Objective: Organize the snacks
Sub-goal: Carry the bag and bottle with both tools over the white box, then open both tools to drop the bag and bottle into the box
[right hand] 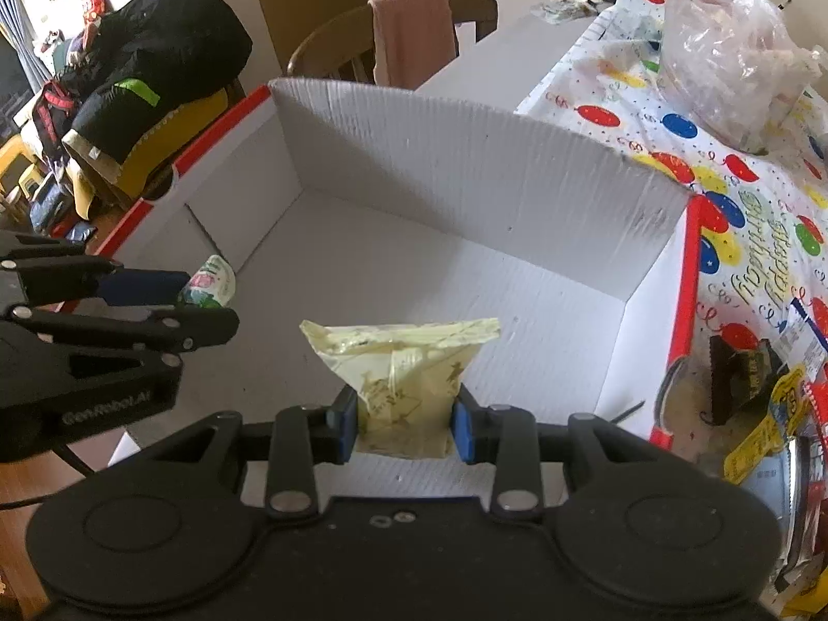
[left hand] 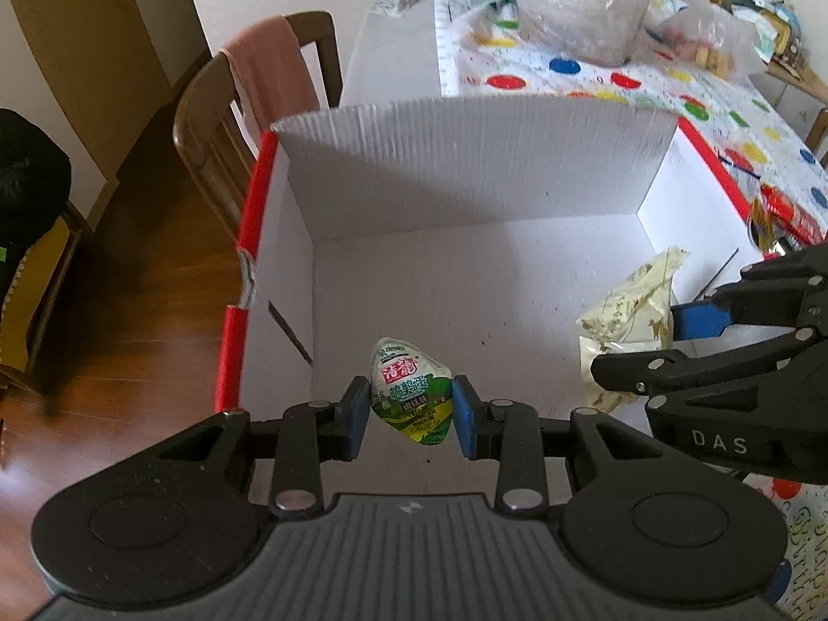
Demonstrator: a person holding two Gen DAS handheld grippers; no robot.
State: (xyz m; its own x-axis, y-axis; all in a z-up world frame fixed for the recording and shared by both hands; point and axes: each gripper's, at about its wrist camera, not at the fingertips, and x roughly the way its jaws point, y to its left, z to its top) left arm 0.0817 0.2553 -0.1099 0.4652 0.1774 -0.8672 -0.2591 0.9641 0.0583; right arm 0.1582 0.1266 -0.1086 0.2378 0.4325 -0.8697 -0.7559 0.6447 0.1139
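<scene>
A tabletop (right hand: 497,57) covered by a balloon-print cloth (right hand: 735,217) is seen, the cloth printed with "Happy Birthday" lettering. On its near left part an open white cardboard box (left hand: 466,165) with red outer sides is placed, its bare floor in view below both claws. A wooden chair (left hand: 207,119) draped with a pink cloth (left hand: 269,67) is set beyond the box's far left corner.

The left claw (left hand: 411,406) is held over the near left part of the box, its blue pads closed on a small green-and-white snack packet (left hand: 411,393) printed with Chinese characters on a red label; the packet is gripped at both sides and kept clear of the floor. "GenRobot.AI" is read on this claw's body in the right wrist view.

The right claw (right hand: 406,416) is held over the near right part of the box, closed narrowly on a pale yellow snack bag (right hand: 403,378) with faint gold star marks. "DAS" is read on its body in the left wrist view.

Outside the box's right wall, assorted snack wrappers (right hand: 766,403) are left on the cloth.
</scene>
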